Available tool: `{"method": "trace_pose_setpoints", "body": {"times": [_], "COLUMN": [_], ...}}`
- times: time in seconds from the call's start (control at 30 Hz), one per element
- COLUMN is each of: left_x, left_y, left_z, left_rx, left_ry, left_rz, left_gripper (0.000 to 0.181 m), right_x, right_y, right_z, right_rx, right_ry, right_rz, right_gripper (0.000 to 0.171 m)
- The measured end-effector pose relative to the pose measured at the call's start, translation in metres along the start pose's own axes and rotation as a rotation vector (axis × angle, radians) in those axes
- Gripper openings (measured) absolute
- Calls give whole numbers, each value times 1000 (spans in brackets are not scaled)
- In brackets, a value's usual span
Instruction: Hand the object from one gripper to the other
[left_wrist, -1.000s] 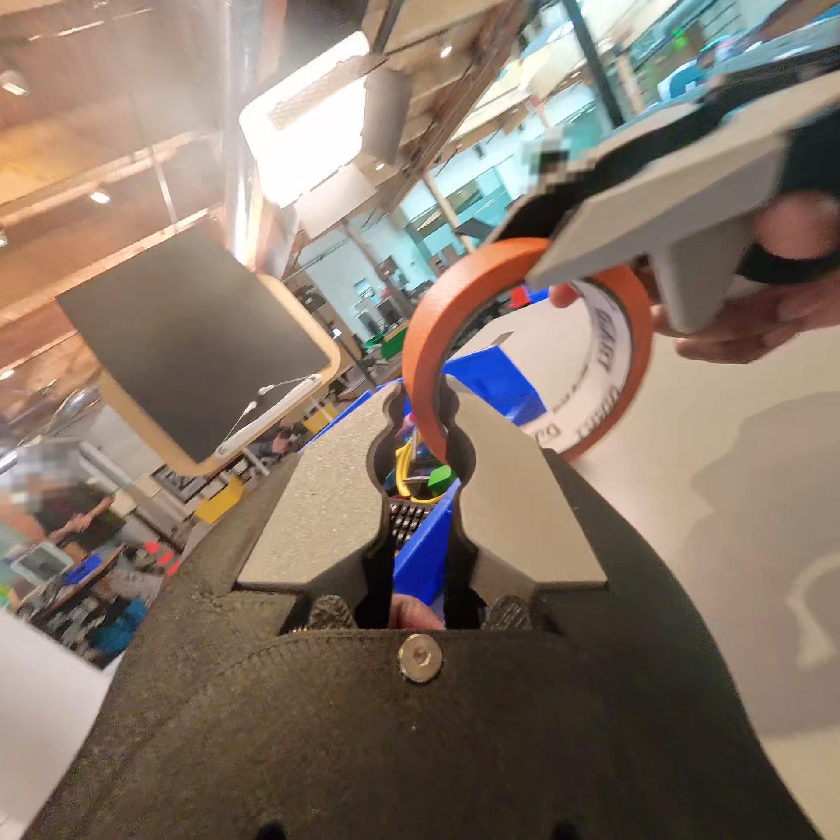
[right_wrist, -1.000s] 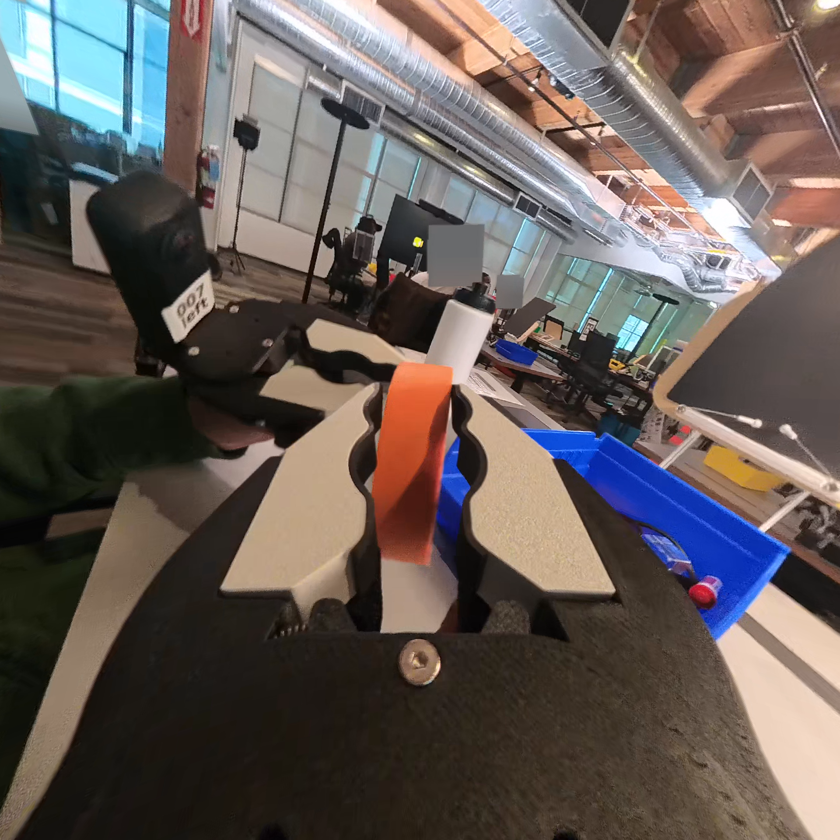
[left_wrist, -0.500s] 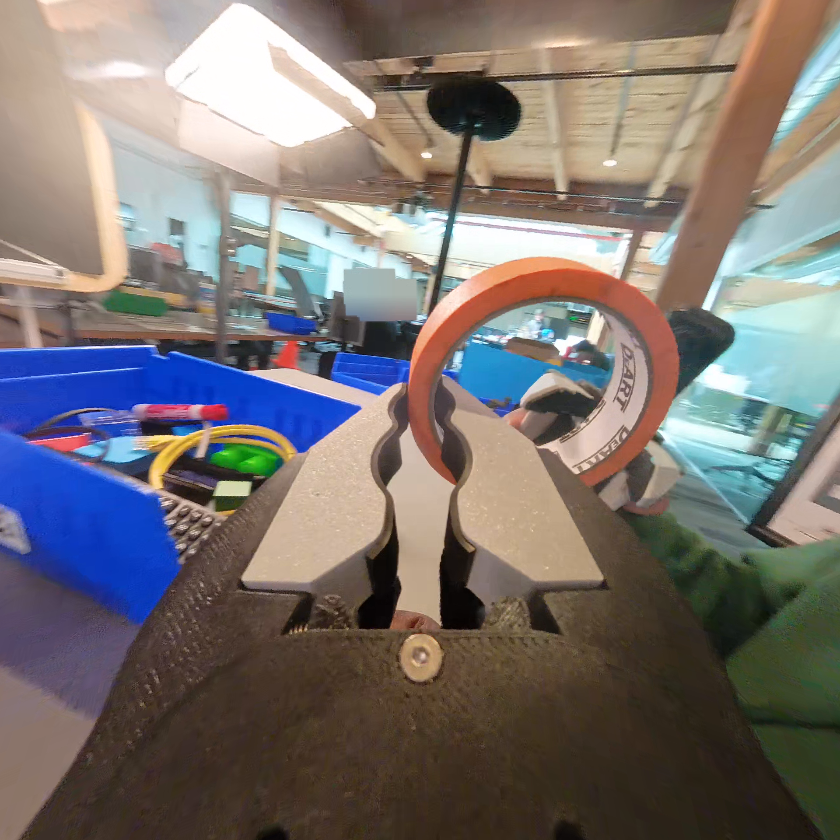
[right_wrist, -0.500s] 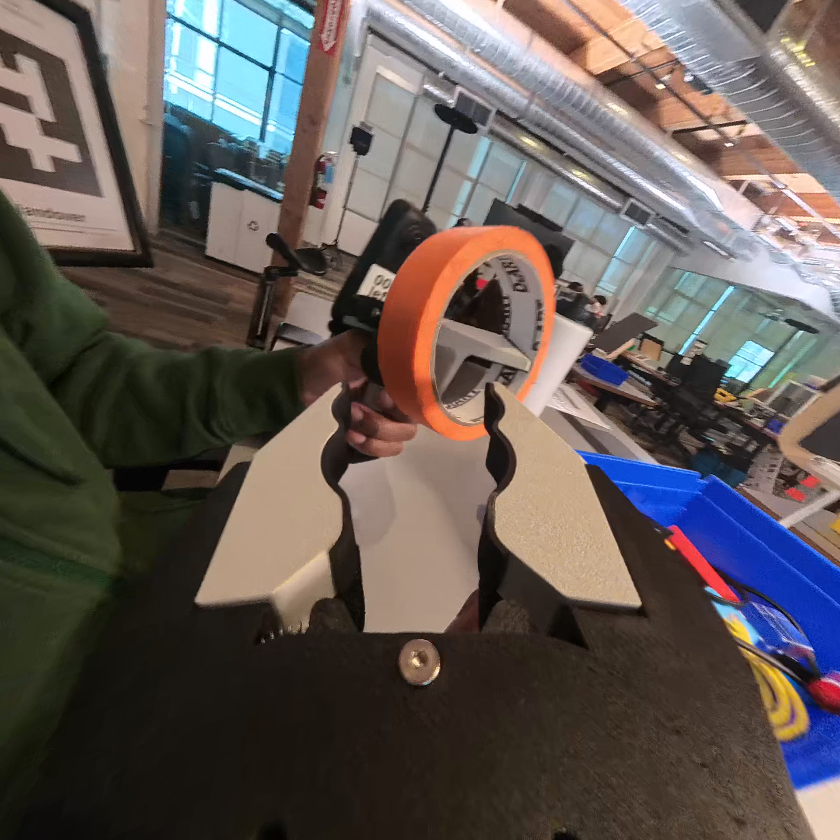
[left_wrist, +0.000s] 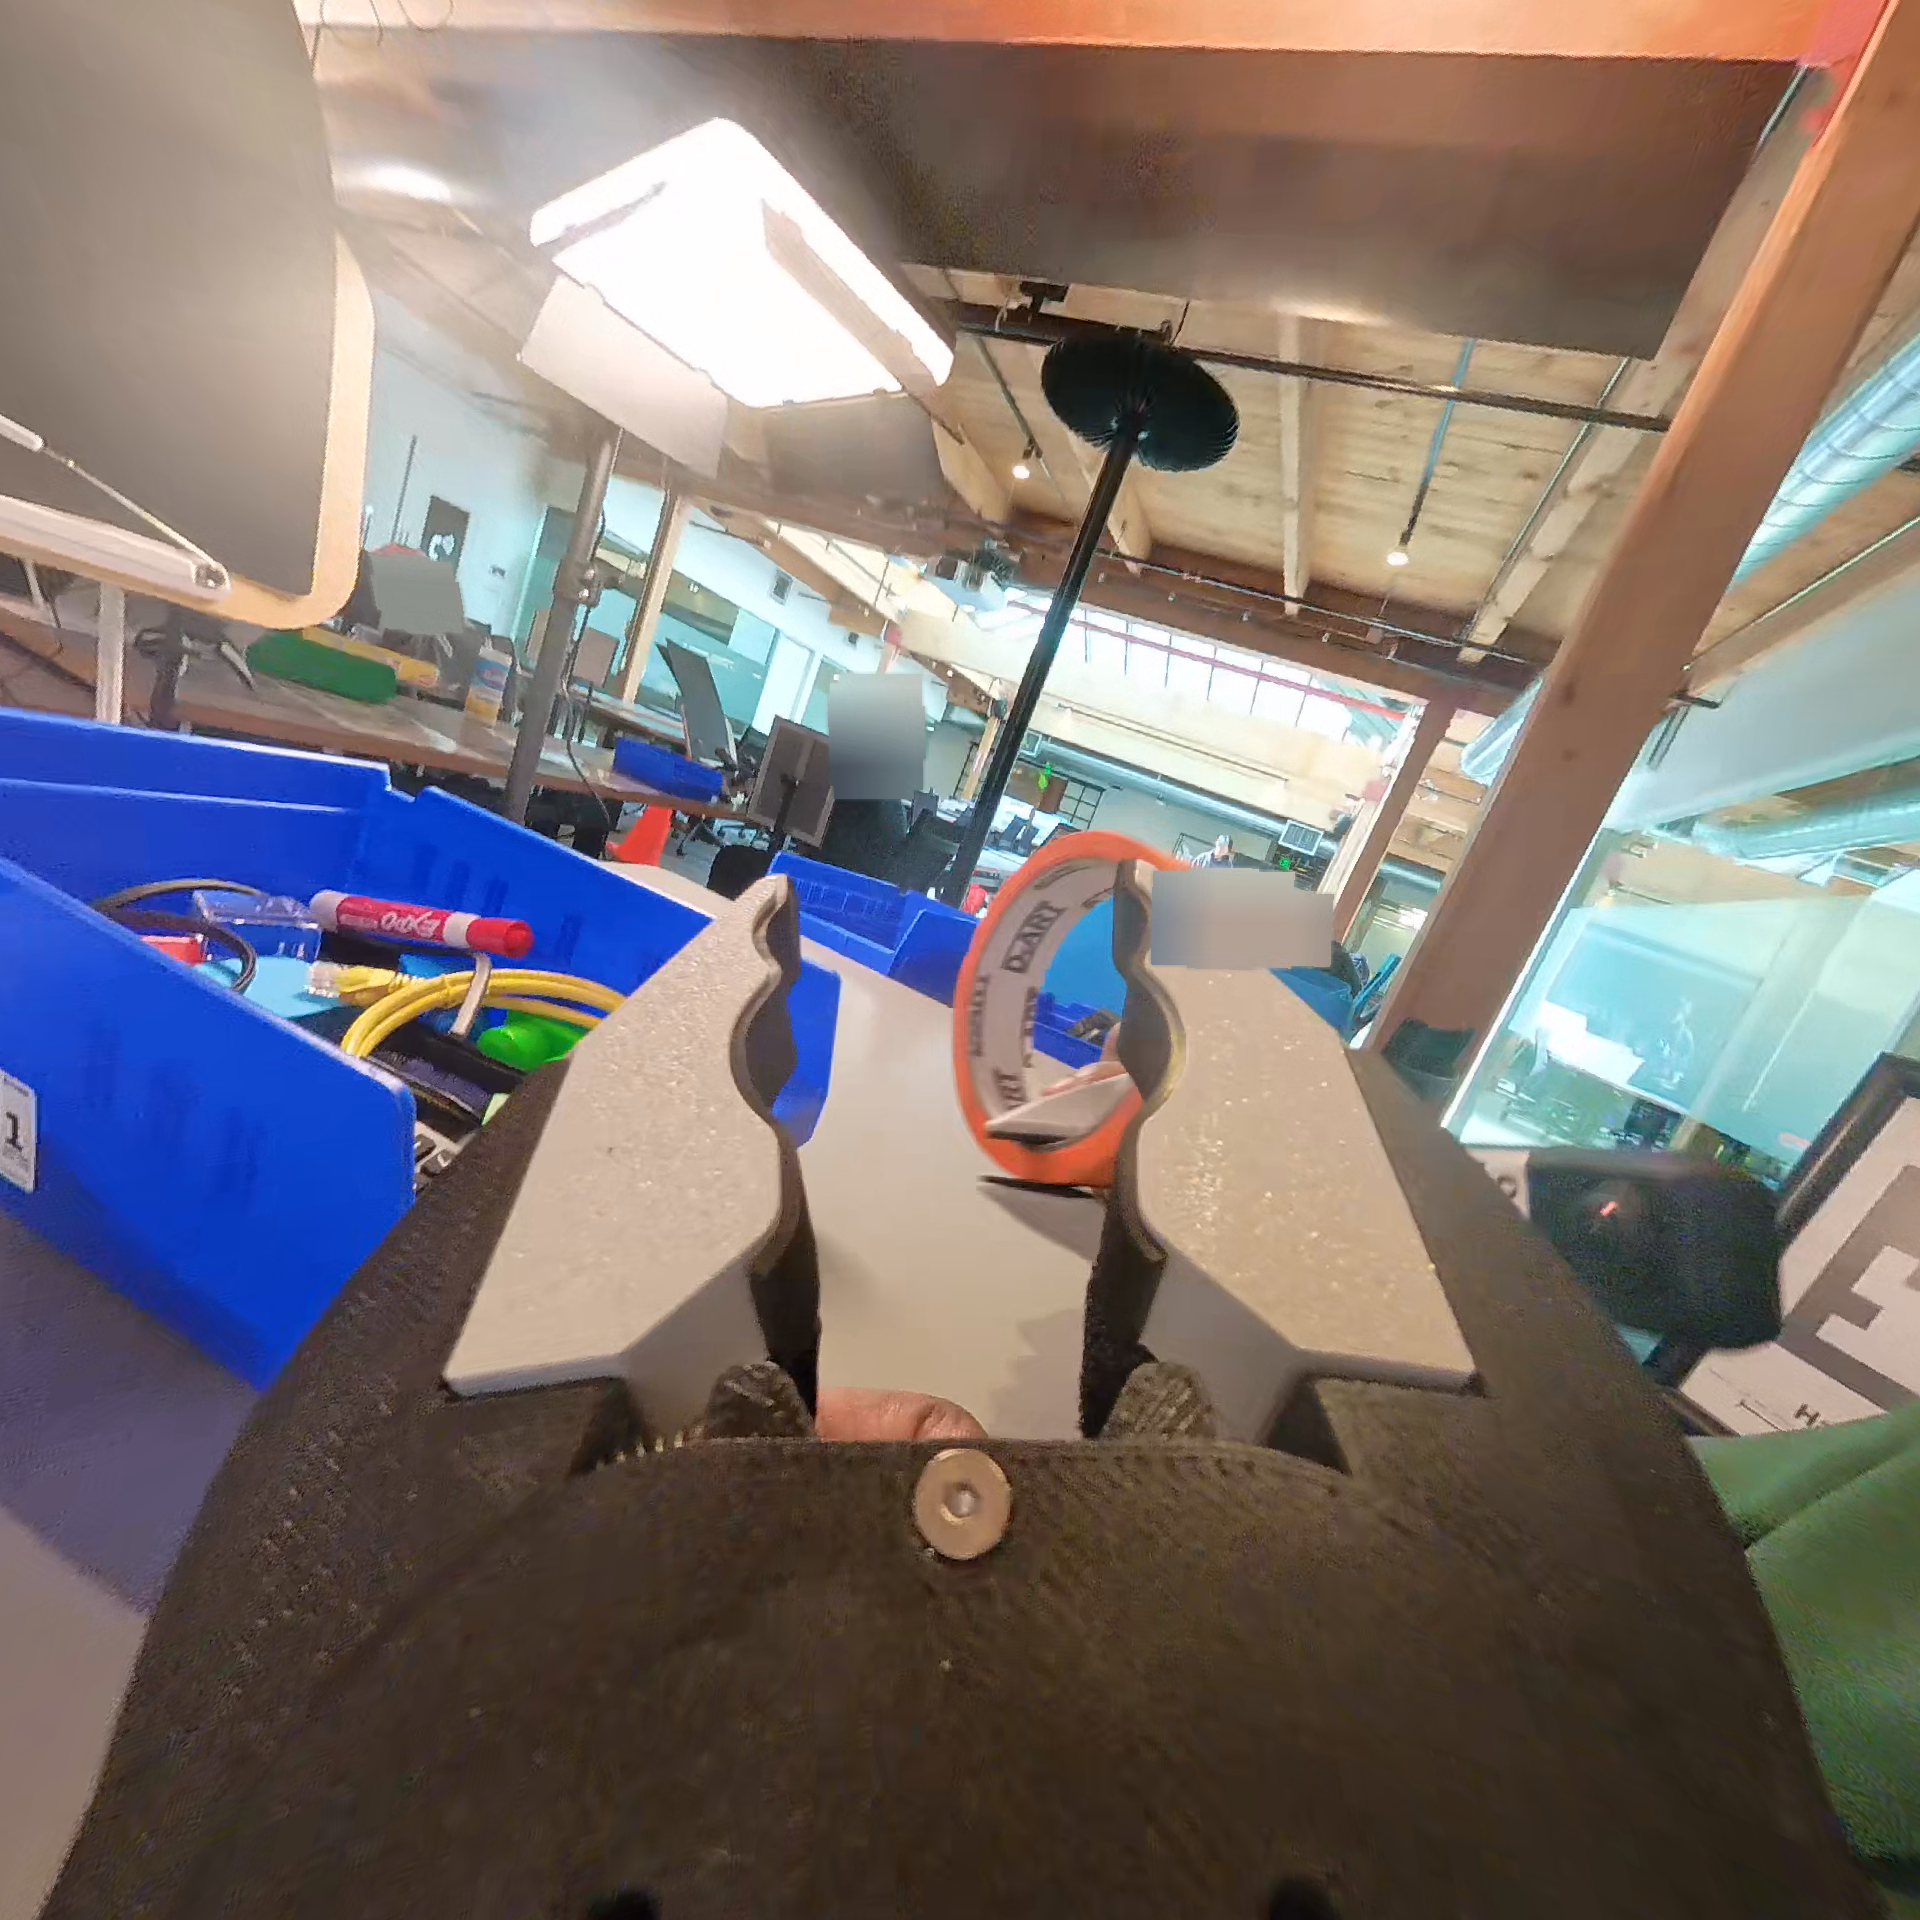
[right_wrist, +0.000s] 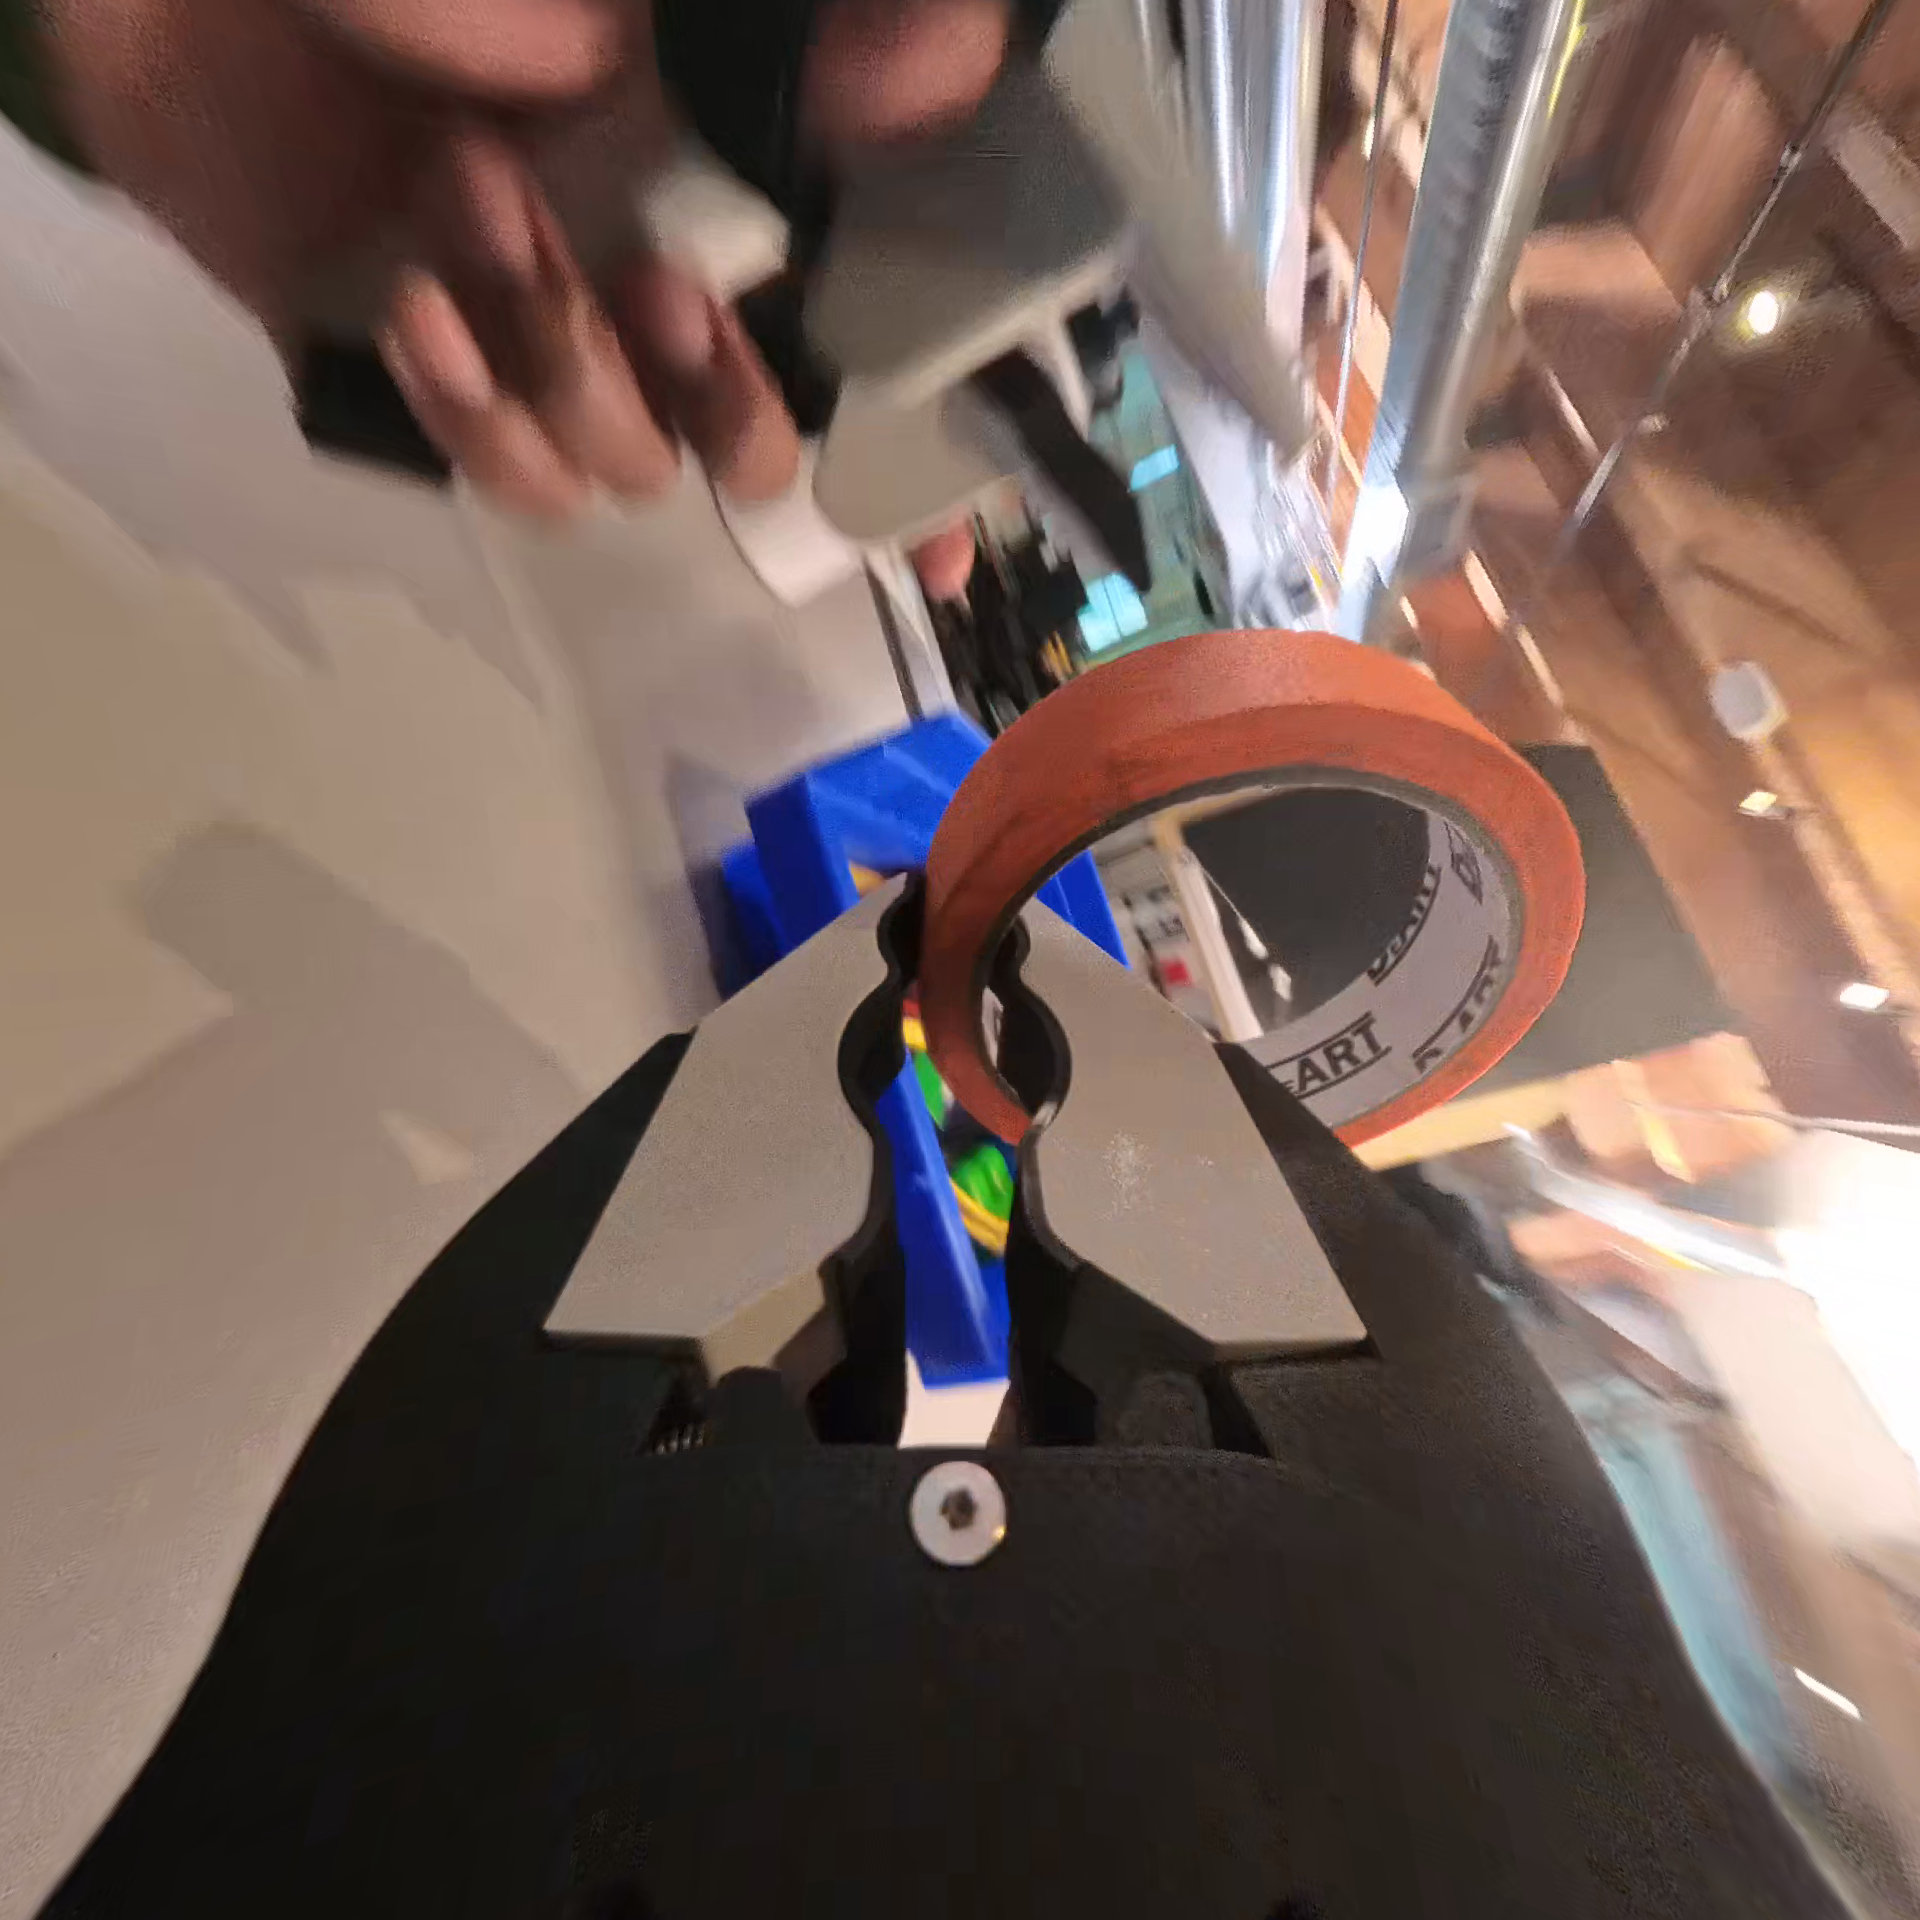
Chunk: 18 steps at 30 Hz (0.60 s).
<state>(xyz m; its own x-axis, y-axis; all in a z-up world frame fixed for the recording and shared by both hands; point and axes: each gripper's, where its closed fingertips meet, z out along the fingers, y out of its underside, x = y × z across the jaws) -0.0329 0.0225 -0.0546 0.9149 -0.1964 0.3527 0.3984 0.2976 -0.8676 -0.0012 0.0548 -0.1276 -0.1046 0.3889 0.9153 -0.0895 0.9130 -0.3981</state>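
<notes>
**A:** What does the left wrist view show?

**B:** The left gripper (left_wrist: 961, 1023) has its jaws spread wide with nothing between them. An orange tape roll (left_wrist: 1023, 1023) stands on edge just beyond the right-hand jaw tip, partly hidden behind it. A blue bin (left_wrist: 197, 1164) of cables sits left of the jaws.

**A:** And the right wrist view?

**B:** The right gripper (right_wrist: 961, 961) has its jaws pinched on the tape roll's (right_wrist: 1247, 842) rim, near the tips; most of the ring hangs out to the right of them. A blurred hand (right_wrist: 540, 322) holding the other gripper is above the jaws.

**A:** How should the step go?

**B:** Likely the roll now sits with the right gripper. It should keep a firm squeeze, since a tip grip on a thin rim could twist.
</notes>
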Motion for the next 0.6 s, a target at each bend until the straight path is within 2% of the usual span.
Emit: {"method": "trace_pose_setpoints", "body": {"times": [0.03,0.13,0.27,0.37,0.4,0.5,0.6], "left_x": [3,9,7,4,0,-12,-13], "left_y": [0,18,46,59,60,49,20], "left_z": [1,8,16,16,15,11,3], "left_rx": [-3,-99,-247,-310,-320,-284,-140], "left_ry": [3,-28,-108,-142,-167,-240,-267], "left_rz": [17,165,368,448,470,473,428], "left_gripper": [61,61,58,31,31,30,28], "right_x": [-4,-16,-28,-38,-37,-21,8], "right_y": [10,28,23,24,26,18,0], "right_z": [5,16,20,22,22,18,6], "right_rx": [-67,-211,-216,-208,-207,-135,15], "right_ry": [7,4,-17,-60,-58,-35,-22], "right_rz": [-57,-201,-289,-278,-257,-61,299], "right_gripper": [11,11,11,12,13,27,33]}}
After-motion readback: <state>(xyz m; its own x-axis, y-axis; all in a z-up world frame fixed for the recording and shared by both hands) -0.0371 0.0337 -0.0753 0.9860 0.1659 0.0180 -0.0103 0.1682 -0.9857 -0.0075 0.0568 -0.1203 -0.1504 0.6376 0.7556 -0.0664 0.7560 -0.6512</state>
